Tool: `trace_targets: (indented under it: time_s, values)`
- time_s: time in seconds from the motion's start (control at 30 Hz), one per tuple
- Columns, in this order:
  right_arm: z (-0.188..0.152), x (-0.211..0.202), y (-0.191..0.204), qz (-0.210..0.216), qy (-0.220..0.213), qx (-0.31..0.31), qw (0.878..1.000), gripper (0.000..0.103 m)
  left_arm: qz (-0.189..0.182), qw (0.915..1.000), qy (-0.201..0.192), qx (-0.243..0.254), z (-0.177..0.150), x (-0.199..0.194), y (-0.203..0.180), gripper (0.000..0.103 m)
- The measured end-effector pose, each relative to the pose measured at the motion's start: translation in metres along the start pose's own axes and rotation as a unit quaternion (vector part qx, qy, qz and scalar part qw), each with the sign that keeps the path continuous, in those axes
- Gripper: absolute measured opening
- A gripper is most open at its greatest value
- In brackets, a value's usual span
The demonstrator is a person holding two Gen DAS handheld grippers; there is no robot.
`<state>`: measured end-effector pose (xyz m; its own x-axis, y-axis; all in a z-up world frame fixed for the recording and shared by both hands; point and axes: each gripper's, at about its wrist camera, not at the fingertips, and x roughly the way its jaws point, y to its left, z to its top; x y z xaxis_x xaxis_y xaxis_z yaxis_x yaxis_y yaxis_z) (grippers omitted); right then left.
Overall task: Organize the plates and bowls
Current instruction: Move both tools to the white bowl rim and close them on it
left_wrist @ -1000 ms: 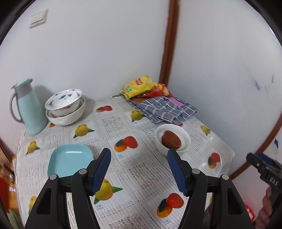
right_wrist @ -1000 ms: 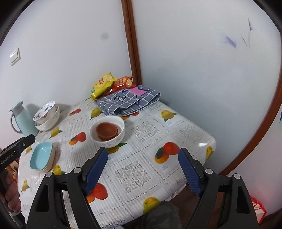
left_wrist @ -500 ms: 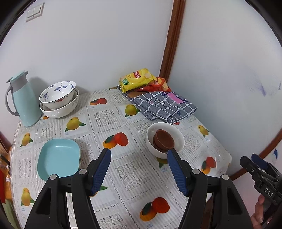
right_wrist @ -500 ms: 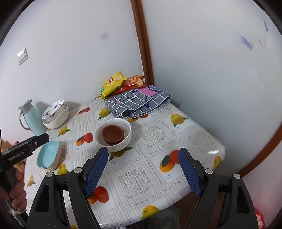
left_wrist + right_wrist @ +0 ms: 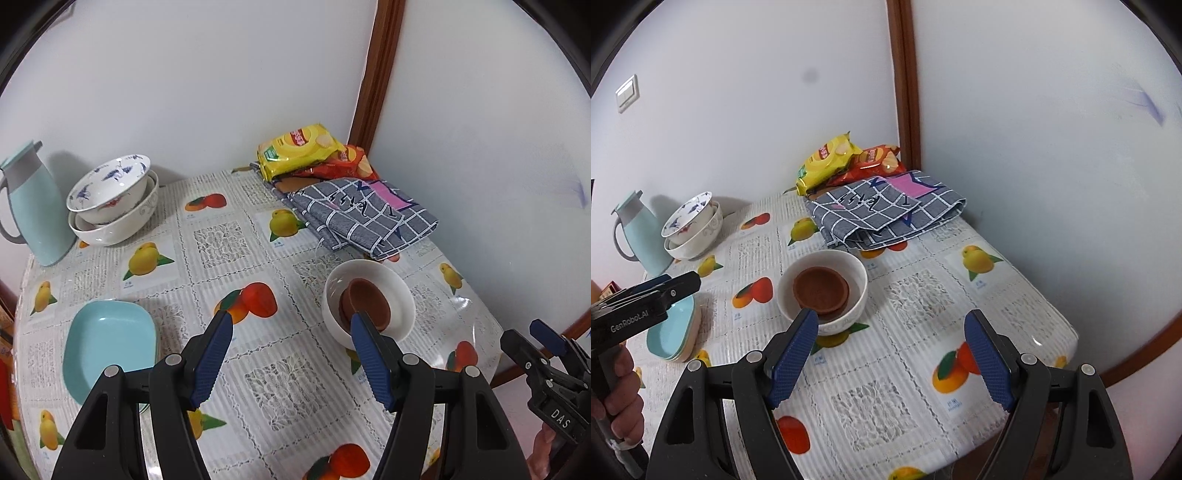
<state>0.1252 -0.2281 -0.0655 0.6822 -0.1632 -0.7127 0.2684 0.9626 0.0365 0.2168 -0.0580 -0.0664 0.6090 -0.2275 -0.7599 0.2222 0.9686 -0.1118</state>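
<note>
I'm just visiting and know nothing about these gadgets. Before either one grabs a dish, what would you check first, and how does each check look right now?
1. Left hand-held gripper open and empty: ok.
2. Right hand-held gripper open and empty: ok.
3. Brown bowl sits inside the white bowl, upright: ok.
4. Patterned bowl nested evenly in the big white bowl by the jug: not ok, it tilts.
5. How many dishes lie under the blue plate: cannot tell, though the right view shows a stack.
6. Neither gripper touching a dish yet: ok.
</note>
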Motion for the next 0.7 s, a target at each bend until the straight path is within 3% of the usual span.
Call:
trace_targets:
  time_s: [0.33, 0.7]
  values:
    - [0.011, 0.036, 0.007, 0.017, 0.009, -0.002, 1.0, 0.081, -0.009, 0.9996, 0.027, 0.001, 0.01, 0.04, 0.0, 0.065]
    - [0.016, 0.074, 0.004, 0.033, 0.032, 0.009, 0.999, 0.074, -0.029, 0.9978, 0.06, 0.0, 0.015, 0.076, -0.007, 0.064]
